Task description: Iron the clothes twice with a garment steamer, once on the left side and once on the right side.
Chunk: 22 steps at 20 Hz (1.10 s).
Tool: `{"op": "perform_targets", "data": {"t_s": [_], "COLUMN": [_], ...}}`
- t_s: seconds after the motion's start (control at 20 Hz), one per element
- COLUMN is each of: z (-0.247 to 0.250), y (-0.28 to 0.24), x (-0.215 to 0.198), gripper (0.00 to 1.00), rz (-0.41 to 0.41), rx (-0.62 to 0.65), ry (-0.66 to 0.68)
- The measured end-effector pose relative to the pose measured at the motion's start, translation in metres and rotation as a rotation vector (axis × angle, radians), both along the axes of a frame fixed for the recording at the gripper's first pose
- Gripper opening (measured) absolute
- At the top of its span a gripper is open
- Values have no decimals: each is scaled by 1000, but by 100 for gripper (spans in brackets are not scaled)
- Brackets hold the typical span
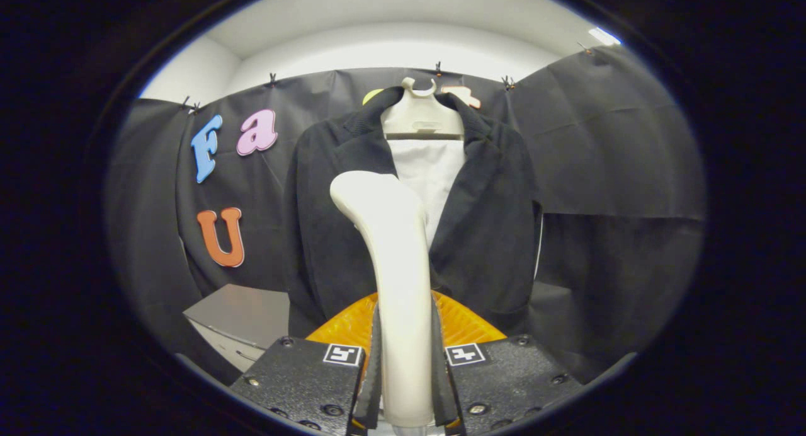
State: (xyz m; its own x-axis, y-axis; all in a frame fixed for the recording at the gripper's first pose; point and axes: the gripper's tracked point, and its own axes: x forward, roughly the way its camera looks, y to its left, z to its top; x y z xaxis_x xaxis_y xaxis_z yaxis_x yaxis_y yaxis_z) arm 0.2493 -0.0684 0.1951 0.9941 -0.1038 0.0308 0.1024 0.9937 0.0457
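Note:
A white garment steamer stands upright between my fingers, its handle pinched by both of them; my gripper is shut on it. The steamer's head rises in front of a black jacket that hangs on a cream hanger straight ahead, with a white lining showing between the lapels. The head sits over the jacket's left half, near the lapel. I cannot tell whether it touches the cloth.
A grey box or cabinet stands low at the left, beside the jacket's hem. Black cloth walls close in on all sides. An orange ribbed part shows just behind my fingers.

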Motion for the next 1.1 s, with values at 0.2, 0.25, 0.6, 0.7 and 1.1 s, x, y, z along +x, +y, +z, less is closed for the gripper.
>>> {"op": "perform_targets", "data": {"t_s": [0.2, 0.25, 0.6, 0.7, 1.1], "z": [-7, -7, -24, -34, -72], "y": [9, 10, 4, 2, -5], "x": [22, 25, 32, 33, 23], "gripper": [35, 35, 35, 35, 35], "rz": [-23, -35, -60, -62, -86], "rx": [-48, -59, -85, -85, -120], "ry": [26, 25, 58, 71, 102]}}
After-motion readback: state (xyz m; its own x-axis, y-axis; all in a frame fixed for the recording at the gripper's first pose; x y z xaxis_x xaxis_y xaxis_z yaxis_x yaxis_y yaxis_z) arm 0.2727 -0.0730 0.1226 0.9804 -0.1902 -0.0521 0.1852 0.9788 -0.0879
